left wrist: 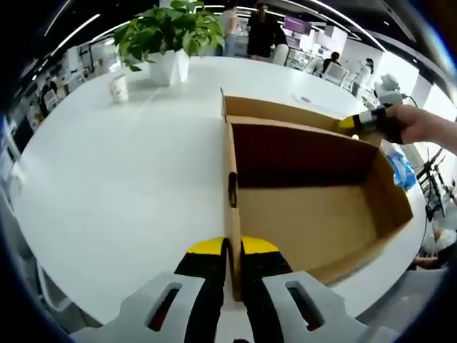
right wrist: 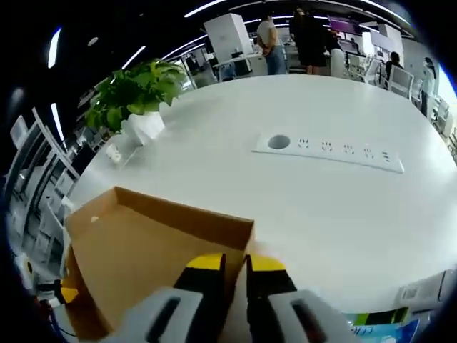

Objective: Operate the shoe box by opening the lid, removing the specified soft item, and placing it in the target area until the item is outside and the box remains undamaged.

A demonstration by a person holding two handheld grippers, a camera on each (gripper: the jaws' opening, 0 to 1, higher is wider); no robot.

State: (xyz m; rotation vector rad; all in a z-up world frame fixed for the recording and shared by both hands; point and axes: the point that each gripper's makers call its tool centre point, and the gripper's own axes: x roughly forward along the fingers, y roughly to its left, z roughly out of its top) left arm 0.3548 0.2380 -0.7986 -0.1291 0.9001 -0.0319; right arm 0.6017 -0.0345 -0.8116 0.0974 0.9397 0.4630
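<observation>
The box point(left wrist: 314, 214) is held open and looks empty: its near wall is clamped by the left gripper point(left wrist: 234, 250), its lid point(right wrist: 153, 250) — seemingly — by the right gripper point(right wrist: 235, 266). No soft item is seen — placing perhaps remains.

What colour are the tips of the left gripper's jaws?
Yellow over black, clearest in the left gripper view, where the left gripper clamps the shoe box wall.

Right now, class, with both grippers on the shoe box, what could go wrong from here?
1. The left gripper is pinching one thin side wall of the shoe box; pulling or twisting could crease or tear the cardboard.
2. The right gripper clamps the lid edge; forcing it back might strain the hinge.
3. The box sits close to the table edge, so a hard tug could drag it off.
</observation>
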